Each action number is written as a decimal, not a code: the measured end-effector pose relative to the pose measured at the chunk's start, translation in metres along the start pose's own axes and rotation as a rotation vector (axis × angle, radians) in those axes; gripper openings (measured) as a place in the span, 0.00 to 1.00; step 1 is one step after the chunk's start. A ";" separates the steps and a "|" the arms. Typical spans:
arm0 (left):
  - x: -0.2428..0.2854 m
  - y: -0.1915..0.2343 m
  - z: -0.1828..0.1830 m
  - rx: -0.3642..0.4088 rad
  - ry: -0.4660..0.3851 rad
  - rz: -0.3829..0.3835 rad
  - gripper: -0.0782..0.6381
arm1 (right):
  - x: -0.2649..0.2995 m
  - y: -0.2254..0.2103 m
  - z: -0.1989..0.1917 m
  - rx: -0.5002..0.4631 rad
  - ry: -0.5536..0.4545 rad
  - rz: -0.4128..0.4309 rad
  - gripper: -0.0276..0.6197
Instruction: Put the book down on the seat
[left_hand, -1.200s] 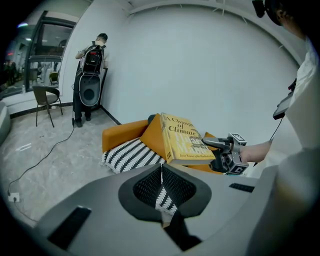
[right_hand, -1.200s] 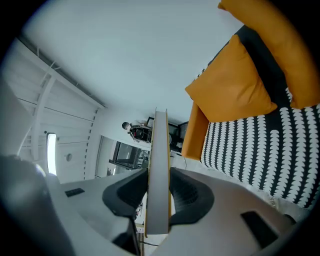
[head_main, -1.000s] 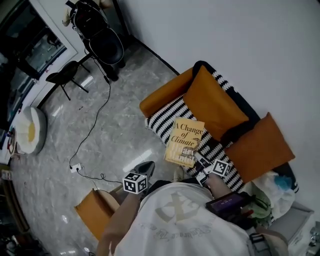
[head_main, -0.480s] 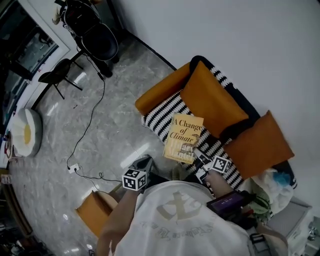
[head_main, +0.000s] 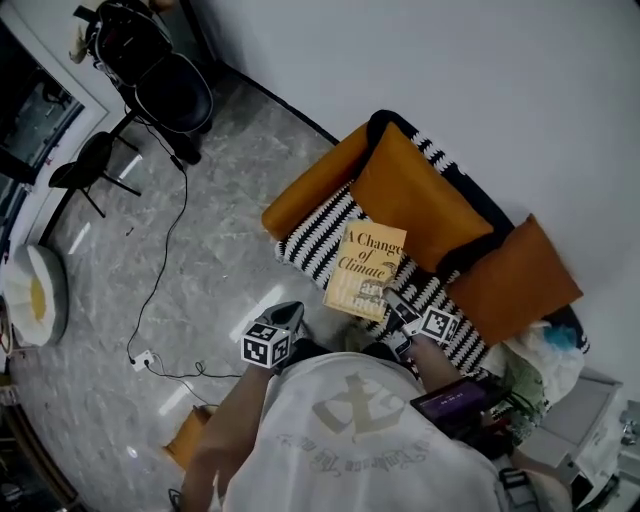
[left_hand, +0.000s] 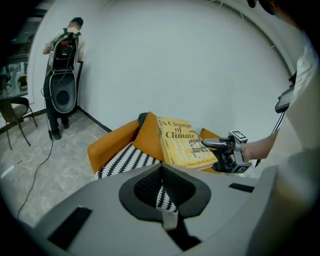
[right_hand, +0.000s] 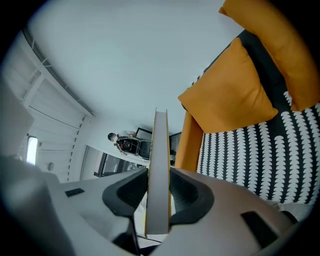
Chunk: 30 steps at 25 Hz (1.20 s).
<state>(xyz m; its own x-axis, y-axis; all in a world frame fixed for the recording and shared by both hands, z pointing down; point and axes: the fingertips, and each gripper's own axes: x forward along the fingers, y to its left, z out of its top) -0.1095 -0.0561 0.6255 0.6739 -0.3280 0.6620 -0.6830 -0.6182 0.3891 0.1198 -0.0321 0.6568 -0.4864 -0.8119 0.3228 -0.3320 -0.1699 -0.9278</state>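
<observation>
Book: a yellow paperback (head_main: 366, 270) was held over the seat, cover up, just past the centre of the head view toward 1 o'clock; whether it touched the fabric could not be told.
Right gripper: the right gripper (head_main: 392, 303) was clamped on the book's near corner, at 5 o'clock from the cover's middle; its own view showed the book edge-on between the two jaws.
Left gripper: the left gripper (head_main: 291, 315) hung over the floor at 8 o'clock from the book, well apart from it; its jaws were drawn together on nothing, with only a sliver of striped fabric showing between them.
Seat: the black-and-white striped seat (head_main: 318, 232) lay under the book and ran from 10 o'clock to 4 o'clock of it.
Cushions: one orange cushion (head_main: 415, 195) leaned at 1 o'clock from the book, and a second orange cushion (head_main: 512, 285) at 3 o'clock.
Armrest: an orange armrest (head_main: 305, 190) stood at 10 o'clock from the book.
Floor: a grey marbled floor (head_main: 200, 260) carried a thin black cable (head_main: 165, 260) at 9 o'clock.
</observation>
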 end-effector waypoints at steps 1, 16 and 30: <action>-0.001 0.008 0.004 0.004 0.006 -0.007 0.13 | 0.005 0.002 -0.001 0.007 -0.013 -0.012 0.27; -0.021 0.080 0.012 0.042 0.091 -0.089 0.13 | 0.050 0.015 -0.014 -0.001 -0.104 -0.107 0.27; -0.010 0.085 0.004 -0.001 0.149 -0.072 0.13 | 0.079 -0.025 -0.027 -0.014 0.062 -0.164 0.27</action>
<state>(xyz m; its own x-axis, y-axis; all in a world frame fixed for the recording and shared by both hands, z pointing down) -0.1734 -0.1083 0.6491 0.6718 -0.1731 0.7202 -0.6351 -0.6352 0.4396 0.0675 -0.0773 0.7106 -0.4733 -0.7380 0.4810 -0.4222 -0.2892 -0.8592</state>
